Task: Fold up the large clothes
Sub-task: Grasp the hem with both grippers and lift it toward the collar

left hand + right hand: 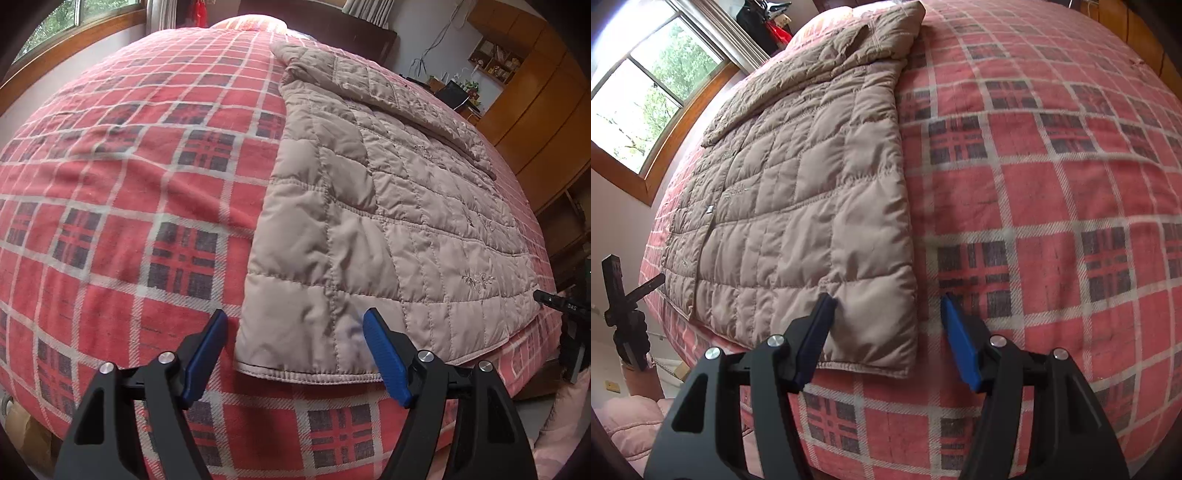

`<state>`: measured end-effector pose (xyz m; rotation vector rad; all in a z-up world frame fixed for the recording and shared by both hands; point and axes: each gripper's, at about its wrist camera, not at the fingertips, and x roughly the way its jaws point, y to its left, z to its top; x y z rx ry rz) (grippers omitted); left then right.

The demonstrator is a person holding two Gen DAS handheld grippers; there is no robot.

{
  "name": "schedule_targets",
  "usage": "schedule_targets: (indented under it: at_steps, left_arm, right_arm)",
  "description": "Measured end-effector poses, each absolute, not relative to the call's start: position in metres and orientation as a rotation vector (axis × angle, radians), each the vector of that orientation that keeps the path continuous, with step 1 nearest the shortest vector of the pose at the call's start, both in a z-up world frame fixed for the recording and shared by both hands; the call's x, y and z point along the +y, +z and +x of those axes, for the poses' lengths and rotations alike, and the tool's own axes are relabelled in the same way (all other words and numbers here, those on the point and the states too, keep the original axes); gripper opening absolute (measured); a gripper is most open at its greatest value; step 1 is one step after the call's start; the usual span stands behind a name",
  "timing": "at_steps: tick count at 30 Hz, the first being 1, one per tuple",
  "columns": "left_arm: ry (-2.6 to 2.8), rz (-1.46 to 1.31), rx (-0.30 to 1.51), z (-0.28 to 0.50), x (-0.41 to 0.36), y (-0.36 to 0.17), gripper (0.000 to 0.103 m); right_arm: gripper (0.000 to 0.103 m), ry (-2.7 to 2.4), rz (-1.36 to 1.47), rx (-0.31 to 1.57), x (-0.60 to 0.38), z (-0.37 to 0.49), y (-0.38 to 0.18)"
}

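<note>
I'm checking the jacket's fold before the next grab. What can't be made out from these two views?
- Beige quilted jacket: its underside is hidden against the red plaid blanket in both views.
- Embroidery, left wrist view: too small to read.
- Jacket's near hem, right wrist view: partly covered by the right tool.
- Left tool: whether its fingers touch fabric is unclear.

shelf items [495, 61] tiny (unreadable), left claw's arms cropped
</note>
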<state>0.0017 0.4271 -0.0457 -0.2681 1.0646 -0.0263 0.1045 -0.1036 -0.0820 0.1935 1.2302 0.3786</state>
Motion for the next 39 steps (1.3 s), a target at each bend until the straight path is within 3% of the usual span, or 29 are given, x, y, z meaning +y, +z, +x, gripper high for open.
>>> schedule_targets:
  at_steps: [6, 13, 18, 25, 30, 39]
  left_arm:
    - [-0.032, -0.248, 1.068, 0.002, 0.423, -0.047, 0.074]
    - [-0.061, -0.288, 1.058, -0.001, 0.425, -0.045, 0.029]
    - [-0.077, -0.298, 1.031, -0.004, 0.424, -0.037, 0.017]
    - [-0.095, -0.254, 0.979, -0.003, 0.416, -0.014, 0.015]
    - [-0.134, -0.228, 0.893, 0.009, 0.413, 0.026, 0.015]
    - [-0.065, -0.154, 0.758, 0.084, 0.417, 0.083, 0.015]
  right_arm:
    - [0.054, 0.400, 0.174, 1.229, -0.098, 0.101, -0.083]
    - [0.020, 0.447, 0.177, 1.229, -0.091, 0.100, -0.086]
    - [0.014, 0.459, 0.165, 1.205, -0.089, 0.098, -0.080]
    - [0.012, 0.492, 0.201, 1.164, -0.093, 0.099, -0.063]
    - [0.012, 0.539, 0.202, 1.073, -0.090, 0.108, -0.021]
    - [0.012, 0.551, 0.209, 1.001, -0.080, 0.175, 0.036]
